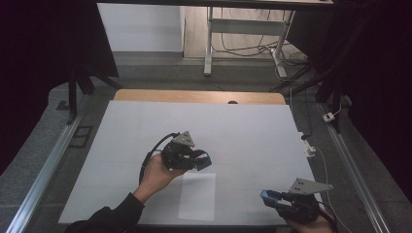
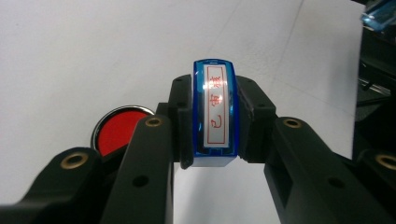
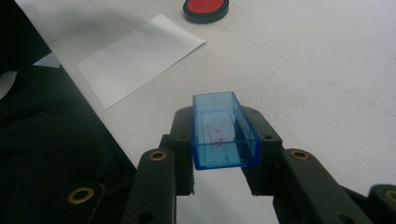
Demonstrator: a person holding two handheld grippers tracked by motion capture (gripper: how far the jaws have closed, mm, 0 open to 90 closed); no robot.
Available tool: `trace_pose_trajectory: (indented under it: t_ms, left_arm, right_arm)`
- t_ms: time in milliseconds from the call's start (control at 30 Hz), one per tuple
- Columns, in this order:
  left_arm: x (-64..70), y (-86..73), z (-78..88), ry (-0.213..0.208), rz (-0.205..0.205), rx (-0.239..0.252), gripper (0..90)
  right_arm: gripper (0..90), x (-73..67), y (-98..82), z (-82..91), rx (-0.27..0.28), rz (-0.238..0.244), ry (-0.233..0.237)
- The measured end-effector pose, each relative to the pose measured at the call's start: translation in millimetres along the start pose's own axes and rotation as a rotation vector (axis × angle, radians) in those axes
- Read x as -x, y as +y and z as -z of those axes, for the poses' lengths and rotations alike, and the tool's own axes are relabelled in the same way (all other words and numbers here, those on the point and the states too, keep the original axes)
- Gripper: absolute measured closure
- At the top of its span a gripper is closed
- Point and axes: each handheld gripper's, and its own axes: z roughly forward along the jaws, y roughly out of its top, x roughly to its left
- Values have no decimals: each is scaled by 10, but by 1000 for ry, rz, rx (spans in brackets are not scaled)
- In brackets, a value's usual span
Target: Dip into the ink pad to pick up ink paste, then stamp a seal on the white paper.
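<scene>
My left gripper (image 2: pixel 215 122) is shut on a blue stamp (image 2: pixel 215 100), whose white face with red characters points at the camera. In the high view this gripper (image 1: pixel 202 161) hovers over the middle of the white table (image 1: pixel 243 131), its stamp (image 1: pixel 204 160) pointing right. A round red ink pad (image 2: pixel 117 131) lies on the table just below and behind its jaws. My right gripper (image 3: pixel 225 135) is shut on the stamp's clear blue cap (image 3: pixel 224 133), open side up. It sits at the table's near right edge (image 1: pixel 271 196). A white paper sheet (image 1: pixel 197 195) lies between the two hands.
The right gripper view shows the paper sheet (image 3: pixel 140 58) and the ink pad (image 3: pixel 205 8) farther off, with a dark sleeve (image 3: pixel 42 140) at the left. A wooden table edge (image 1: pixel 199 96) runs along the back. Cables and a white plug (image 1: pixel 310 148) lie off the right side.
</scene>
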Motion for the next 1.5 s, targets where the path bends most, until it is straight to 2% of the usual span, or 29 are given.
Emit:
trace_pose_trajectory:
  t_ms: [167,467,900,1333,1500]
  left_arm:
    - [54,-20,70,-26,-5,11,707]
    - [124,-80,218,-70,11,56,706]
    - [237,-206,427,-101,24,104,706]
    - [321,-289,467,-109,22,113,707]
    - [311,-295,460,-117,23,112,707]
  right_arm:
    - [683,2,0,1,0,-1,2]
    - [683,1,-1,3,0,-1,3]
    - [683,-2,0,0,-2,0,3]
    - [683,-3,0,4,0,2,5]
    - [682,-15,6,14,23,1,2]
